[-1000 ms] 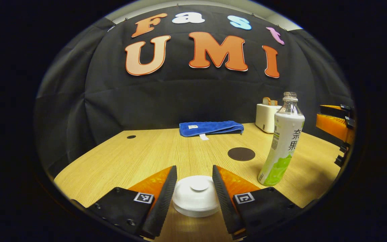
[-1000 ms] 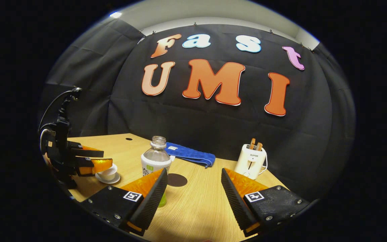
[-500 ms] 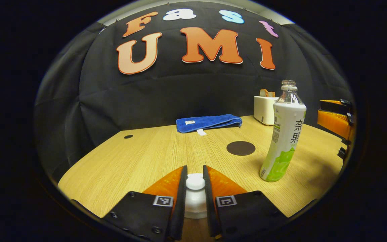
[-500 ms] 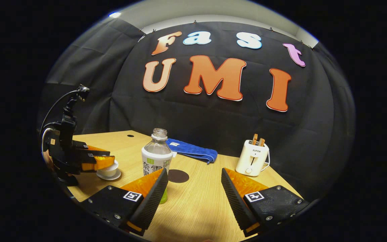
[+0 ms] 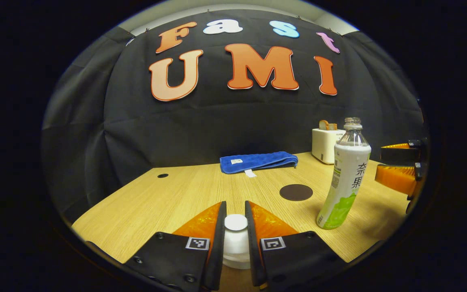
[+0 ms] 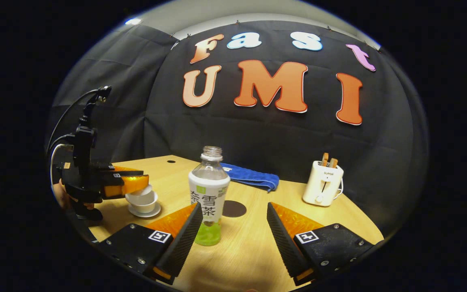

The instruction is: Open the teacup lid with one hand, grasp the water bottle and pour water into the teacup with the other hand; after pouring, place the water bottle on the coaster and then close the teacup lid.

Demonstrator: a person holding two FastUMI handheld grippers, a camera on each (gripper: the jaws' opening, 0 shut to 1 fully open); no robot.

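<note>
My left gripper (image 5: 235,227) is shut on the knob of the white teacup lid (image 5: 236,239). In the right gripper view the left gripper (image 6: 132,184) holds the lid (image 6: 141,190) tilted, just above the white teacup (image 6: 143,200) on its saucer (image 6: 144,211). The uncapped water bottle (image 6: 208,202) with a white and green label stands upright on the table, also seen in the left gripper view as the bottle (image 5: 345,178). My right gripper (image 6: 233,229) is open, with the bottle just ahead of its left finger. The round dark coaster (image 6: 234,208) lies beyond the bottle.
A folded blue cloth (image 6: 251,177) lies at the back of the wooden table (image 6: 241,251). A white toaster (image 6: 323,183) with bread slices stands at the back right. A small dark hole (image 5: 162,175) marks the tabletop at the far left.
My left gripper closed on the lid knob and raised the lid off the teacup. My right gripper moved toward the bottle, which now stands nearer its open fingers.
</note>
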